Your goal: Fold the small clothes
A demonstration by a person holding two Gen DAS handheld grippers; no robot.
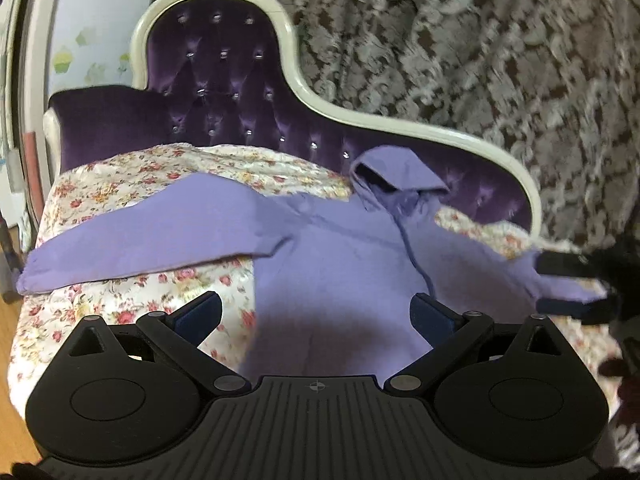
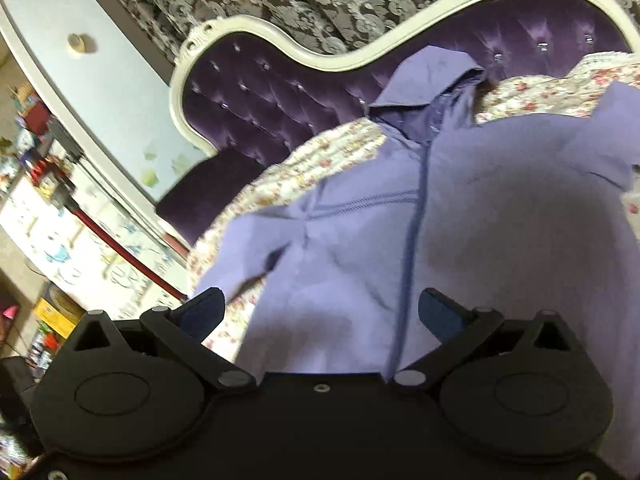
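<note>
I saw the lilac hoodie [image 1: 332, 256] spread flat on the floral cover [image 1: 120, 300], hood at 12 o'clock. Both the left gripper [image 1: 316, 316] and right gripper [image 2: 320, 312] gaped, released, above it. Only the right view showed shelves [image 2: 36, 184] at 9 o'clock.

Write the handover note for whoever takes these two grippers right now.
Left gripper: open, empty, poised over the lower body of the purple hoodie.
Right gripper: open in its own view, empty, over the hoodie's front near the zipper. In the left view its fingers straddle the right sleeve's cuff; I cannot tell whether they touch it.
The hoodie lies front up on the floral cover of the purple chaise, left sleeve stretched out sideways, hood propped against the backrest.
Done: garment spread out. No fold made yet.
Left: fold in both sleeves, then hood and body.
</note>
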